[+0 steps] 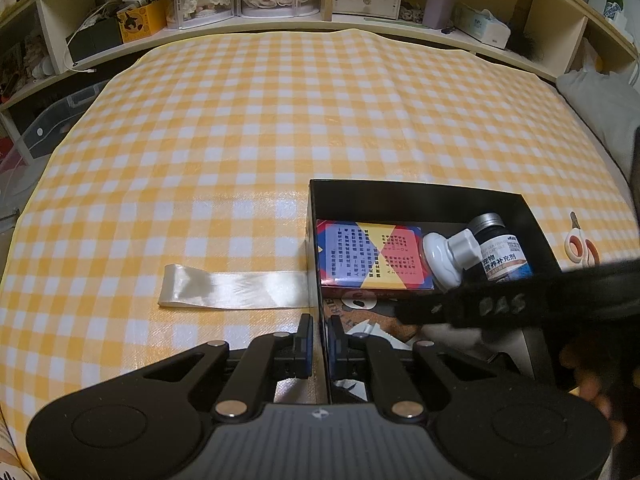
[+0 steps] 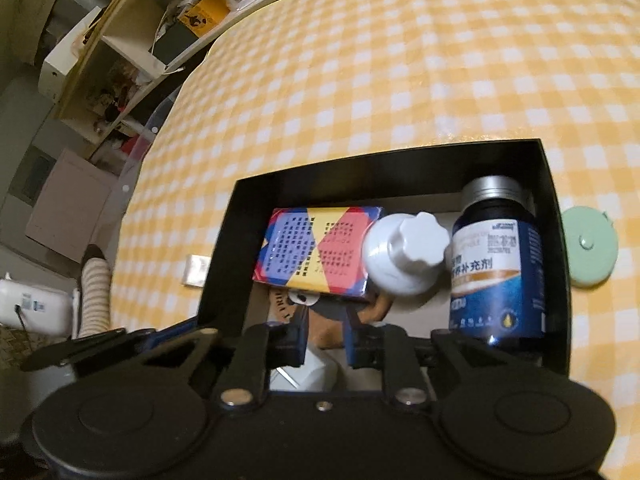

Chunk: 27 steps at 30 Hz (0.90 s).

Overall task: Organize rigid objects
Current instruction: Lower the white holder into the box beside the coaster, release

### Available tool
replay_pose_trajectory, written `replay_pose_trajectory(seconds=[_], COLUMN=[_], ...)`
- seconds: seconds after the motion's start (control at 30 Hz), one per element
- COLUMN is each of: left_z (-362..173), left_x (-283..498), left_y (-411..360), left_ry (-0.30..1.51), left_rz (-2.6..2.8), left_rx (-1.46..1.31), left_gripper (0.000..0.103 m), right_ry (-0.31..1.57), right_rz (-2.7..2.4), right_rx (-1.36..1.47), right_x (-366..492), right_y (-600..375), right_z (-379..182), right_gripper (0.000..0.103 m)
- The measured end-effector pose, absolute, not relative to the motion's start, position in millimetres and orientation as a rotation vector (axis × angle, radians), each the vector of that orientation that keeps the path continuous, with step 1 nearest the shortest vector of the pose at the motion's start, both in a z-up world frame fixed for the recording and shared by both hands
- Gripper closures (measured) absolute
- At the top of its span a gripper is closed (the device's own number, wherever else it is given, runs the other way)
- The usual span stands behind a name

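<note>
Pale wooden shelves (image 1: 280, 20) crowded with boxes and ornaments ran behind the table's yellow-checked cloth (image 1: 240, 120), under warm indoor light

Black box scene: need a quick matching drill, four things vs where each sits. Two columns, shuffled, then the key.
Things:
1. blue bottle
2. colourful packet
3. ribbon
4. green round case

Places:
A. on the cloth, left of the black box
B. inside the box, left part
C. on the cloth, right of the box
D. inside the box, right part

Pairs: 1-D, 2-B, 3-A, 4-C
</note>
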State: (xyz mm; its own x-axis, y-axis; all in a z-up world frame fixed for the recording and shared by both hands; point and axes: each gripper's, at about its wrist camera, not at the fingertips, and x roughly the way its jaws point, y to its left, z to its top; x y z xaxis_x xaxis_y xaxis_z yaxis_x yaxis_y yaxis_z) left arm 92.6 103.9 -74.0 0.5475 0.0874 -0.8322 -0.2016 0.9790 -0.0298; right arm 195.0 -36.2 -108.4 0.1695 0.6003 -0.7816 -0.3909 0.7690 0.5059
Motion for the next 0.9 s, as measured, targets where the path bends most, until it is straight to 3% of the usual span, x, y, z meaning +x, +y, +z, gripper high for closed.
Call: replay_pose_trajectory(seconds=[0.57,0.77,0.83,0.9], left_z=[-74,-74,-74,-73], left_x=[93,93,93,93], left_y=[103,104,104,103], left_ry=[0.978,0.978,0.979,0.982], left_rz=[0.171,0.171,0.171,0.17], left_rx=[-0.125,-0.126,-0.126,-0.124], left_gripper=[0.094,0.094,0.093,0.093], right_ry=[1.287,1.266,1.249,1.229], right_rz=[0.812,0.814,0.83,0.831], right_rx=[0.199,0.165,0.173,0.163], right_x=[180,171,168,164], right_y=[-38,-57,-63,-67], right_z=[-112,-91,-85,-77], right_gripper=[0.082,0.075,0.07,0.058])
